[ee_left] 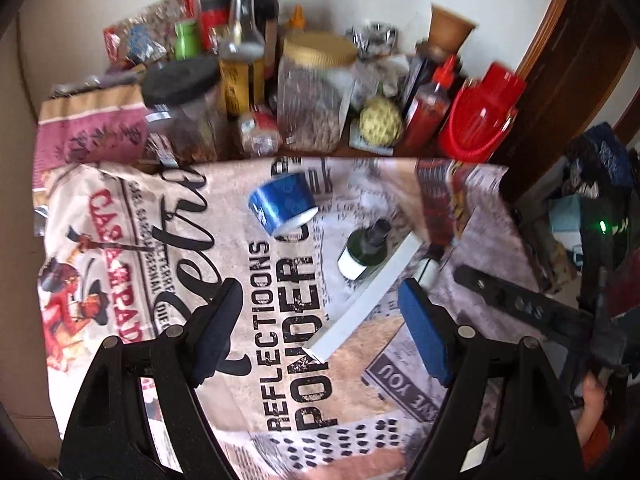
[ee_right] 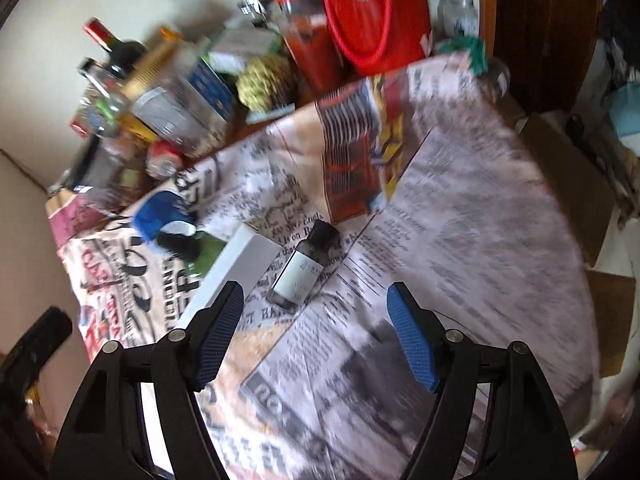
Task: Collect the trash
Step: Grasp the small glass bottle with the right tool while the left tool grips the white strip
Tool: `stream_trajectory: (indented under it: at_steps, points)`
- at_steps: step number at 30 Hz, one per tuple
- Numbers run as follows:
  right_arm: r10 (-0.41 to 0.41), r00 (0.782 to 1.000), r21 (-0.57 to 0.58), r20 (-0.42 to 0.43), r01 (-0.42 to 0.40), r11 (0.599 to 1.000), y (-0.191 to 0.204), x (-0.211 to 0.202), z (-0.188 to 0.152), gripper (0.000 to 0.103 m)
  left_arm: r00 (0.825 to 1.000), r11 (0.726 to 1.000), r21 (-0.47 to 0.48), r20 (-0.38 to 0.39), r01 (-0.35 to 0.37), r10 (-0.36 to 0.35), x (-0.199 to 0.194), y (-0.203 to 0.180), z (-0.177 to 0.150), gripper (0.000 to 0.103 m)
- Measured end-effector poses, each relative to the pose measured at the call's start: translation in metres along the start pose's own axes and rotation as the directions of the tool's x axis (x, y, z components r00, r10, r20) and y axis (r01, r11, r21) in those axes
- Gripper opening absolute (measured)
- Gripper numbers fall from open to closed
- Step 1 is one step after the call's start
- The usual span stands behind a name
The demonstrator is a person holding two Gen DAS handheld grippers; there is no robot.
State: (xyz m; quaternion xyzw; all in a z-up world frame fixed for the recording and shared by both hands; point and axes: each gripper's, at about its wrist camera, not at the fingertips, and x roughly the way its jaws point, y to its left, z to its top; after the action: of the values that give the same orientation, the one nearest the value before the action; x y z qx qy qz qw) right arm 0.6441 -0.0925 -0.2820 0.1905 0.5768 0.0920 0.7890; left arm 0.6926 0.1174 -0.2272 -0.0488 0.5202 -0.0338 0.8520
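On the newspaper-print tablecloth lie a tipped blue cup, a small green bottle with a black cap and a long white box. My left gripper is open and empty, just above the near end of the white box. In the right wrist view a small dark bottle with a white label lies on the cloth, with the white box, the green bottle and the blue cup to its left. My right gripper is open and empty, just short of the dark bottle.
Jars, bottles, a red sauce bottle, a red basket and a paper bag crowd the table's far side by the wall. A wooden door frame and clutter stand at the right. Cardboard boxes sit beyond the table's right edge.
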Motion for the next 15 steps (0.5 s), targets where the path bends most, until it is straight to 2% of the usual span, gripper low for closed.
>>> stream_trajectory:
  at_steps: [2, 3, 8, 12, 13, 15]
  points:
    - [0.033, 0.999, 0.014, -0.028, -0.032, 0.999, 0.002, 0.017, 0.003, 0.066, 0.999, 1.0, 0.018, -0.03, 0.013, -0.013, 0.015, 0.0, -0.004, 0.079]
    - [0.025, 0.999, 0.019, -0.042, -0.024, 1.0, 0.003, 0.027, 0.005, 0.066, 0.999, 1.0, 0.025, -0.044, 0.017, -0.016, 0.021, 0.0, -0.005, 0.079]
    - [-0.002, 0.997, 0.034, -0.077, 0.005, 0.999, 0.005, 0.051, 0.007, 0.053, 0.993, 0.996, 0.047, -0.091, 0.079, -0.075, 0.044, 0.0, -0.013, 0.076]
    - [-0.013, 0.997, 0.001, -0.08, 0.013, 1.0, 0.006, 0.052, 0.006, 0.048, 0.982, 0.989, 0.068, -0.143, 0.13, -0.119, 0.068, -0.007, -0.019, 0.055]
    - [-0.027, 0.997, -0.018, -0.078, 0.026, 1.0, 0.006, 0.051, 0.006, 0.043, 0.98, 0.988, 0.072, -0.155, 0.139, -0.126, 0.073, -0.009, -0.02, 0.051]
    - [-0.04, 0.996, -0.057, -0.083, 0.035, 0.998, 0.007, 0.051, 0.006, 0.041, 0.976, 0.984, 0.085, -0.169, 0.156, -0.14, 0.081, -0.012, -0.023, 0.048]
